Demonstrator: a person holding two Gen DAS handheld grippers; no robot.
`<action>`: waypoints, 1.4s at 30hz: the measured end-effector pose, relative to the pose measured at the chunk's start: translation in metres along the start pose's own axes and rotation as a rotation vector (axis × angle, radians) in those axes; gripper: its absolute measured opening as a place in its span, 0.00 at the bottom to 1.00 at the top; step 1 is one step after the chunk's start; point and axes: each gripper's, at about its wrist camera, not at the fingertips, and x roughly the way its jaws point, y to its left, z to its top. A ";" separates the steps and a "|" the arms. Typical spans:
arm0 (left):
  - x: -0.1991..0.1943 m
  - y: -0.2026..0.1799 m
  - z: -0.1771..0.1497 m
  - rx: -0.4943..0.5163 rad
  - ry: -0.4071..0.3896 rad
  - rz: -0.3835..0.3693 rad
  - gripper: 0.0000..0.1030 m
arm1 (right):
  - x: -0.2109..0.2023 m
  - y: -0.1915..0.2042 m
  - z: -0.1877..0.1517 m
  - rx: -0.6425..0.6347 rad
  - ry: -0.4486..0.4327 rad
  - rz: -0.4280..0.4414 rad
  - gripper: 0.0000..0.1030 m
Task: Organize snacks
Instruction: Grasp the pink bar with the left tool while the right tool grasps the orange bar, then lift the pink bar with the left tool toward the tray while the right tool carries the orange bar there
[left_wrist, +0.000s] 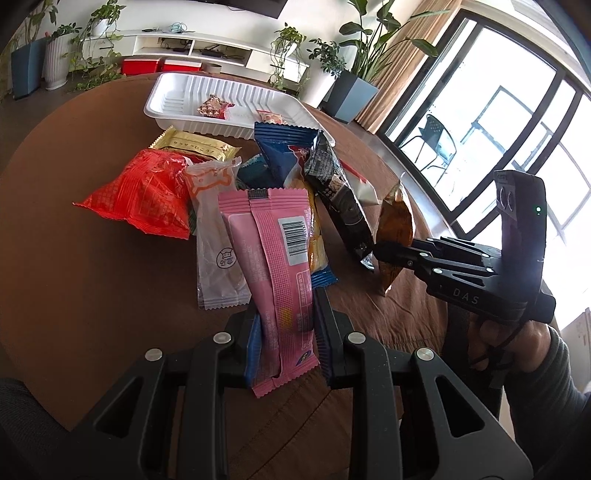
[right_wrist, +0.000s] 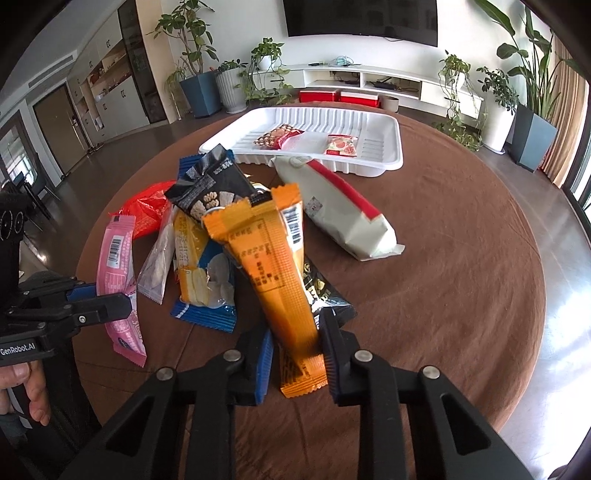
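Note:
My left gripper (left_wrist: 286, 332) is shut on a pink snack bar (left_wrist: 275, 251), held over the round brown table; it also shows in the right wrist view (right_wrist: 118, 266). My right gripper (right_wrist: 295, 350) is shut on an orange snack bar (right_wrist: 266, 258), seen edge-on in the left wrist view (left_wrist: 395, 229). Between them lies a pile: red bag (left_wrist: 144, 192), clear wafer pack (left_wrist: 214, 236), blue chip bag (right_wrist: 203, 280), black pack (right_wrist: 210, 188). A white tray (right_wrist: 373, 162) at the table's far side holds two small snacks (right_wrist: 279, 136).
A white-and-red long pack (right_wrist: 340, 214) lies right of the pile, near the tray. A gold pack (left_wrist: 195, 146) lies behind the red bag. The table edge (right_wrist: 535, 258) curves close on the right. Planters, a TV shelf and windows stand beyond.

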 end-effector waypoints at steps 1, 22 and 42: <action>0.000 -0.001 0.000 0.002 0.001 -0.001 0.22 | -0.001 -0.001 0.000 0.011 0.000 0.009 0.22; -0.019 0.007 0.011 -0.037 -0.022 -0.079 0.22 | -0.032 -0.018 -0.002 0.223 -0.030 0.265 0.15; -0.084 0.110 0.122 -0.131 -0.153 -0.005 0.22 | -0.071 -0.170 0.036 0.514 -0.156 0.095 0.15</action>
